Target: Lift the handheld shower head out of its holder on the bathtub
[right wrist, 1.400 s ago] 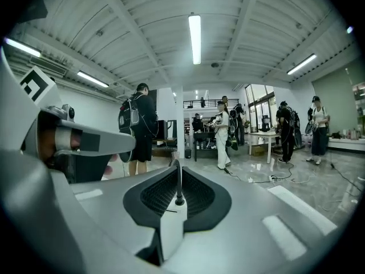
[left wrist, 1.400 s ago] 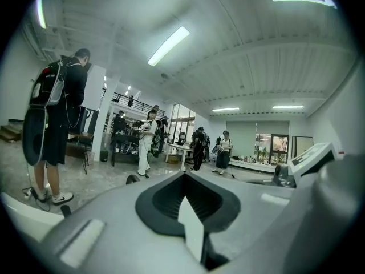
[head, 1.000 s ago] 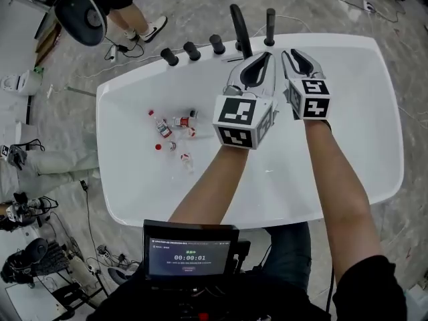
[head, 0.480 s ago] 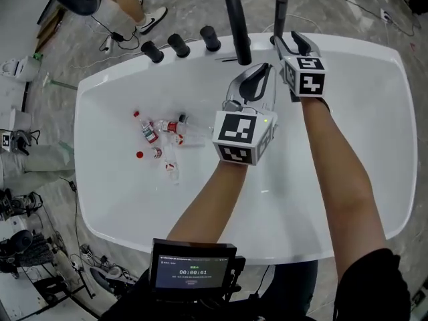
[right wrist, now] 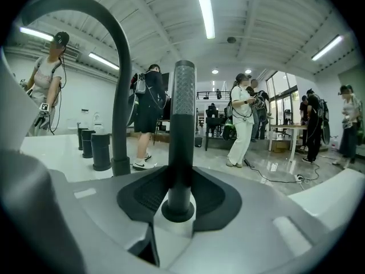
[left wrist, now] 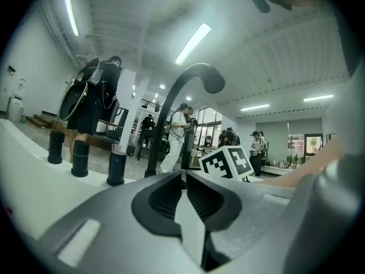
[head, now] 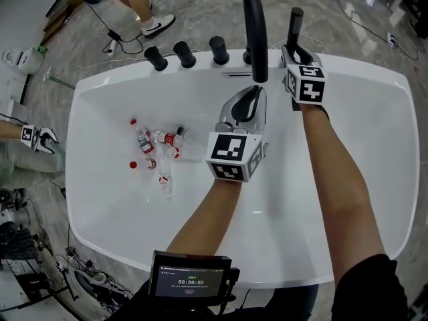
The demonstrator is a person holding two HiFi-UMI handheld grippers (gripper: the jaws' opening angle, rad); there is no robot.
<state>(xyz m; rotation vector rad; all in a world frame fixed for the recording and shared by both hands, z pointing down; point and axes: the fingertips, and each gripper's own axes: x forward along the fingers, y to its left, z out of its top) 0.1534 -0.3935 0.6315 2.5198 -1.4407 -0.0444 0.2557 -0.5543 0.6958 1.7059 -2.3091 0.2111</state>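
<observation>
The black handheld shower head (head: 295,24) stands upright in its holder (right wrist: 178,210) on the far rim of the white bathtub (head: 374,85). My right gripper (head: 289,51) reaches to its lower stem. In the right gripper view the stem (right wrist: 183,124) rises between the two jaws, which press against it on both sides. My left gripper (head: 254,91) hovers over the tub just in front of the curved black faucet (head: 255,25), shut and holding nothing. In the left gripper view its tips (left wrist: 183,174) meet below the faucet (left wrist: 171,107).
Three black knobs (head: 184,53) line the far rim left of the faucet. Several small bottles (head: 157,146) lie in the tub's left half. A person's legs (head: 144,12) stand beyond the tub. A small screen (head: 190,279) sits at the near edge.
My right gripper has moved forward to the shower head's stem and now has it between its jaws. The left gripper has stayed near the faucet, still shut.
</observation>
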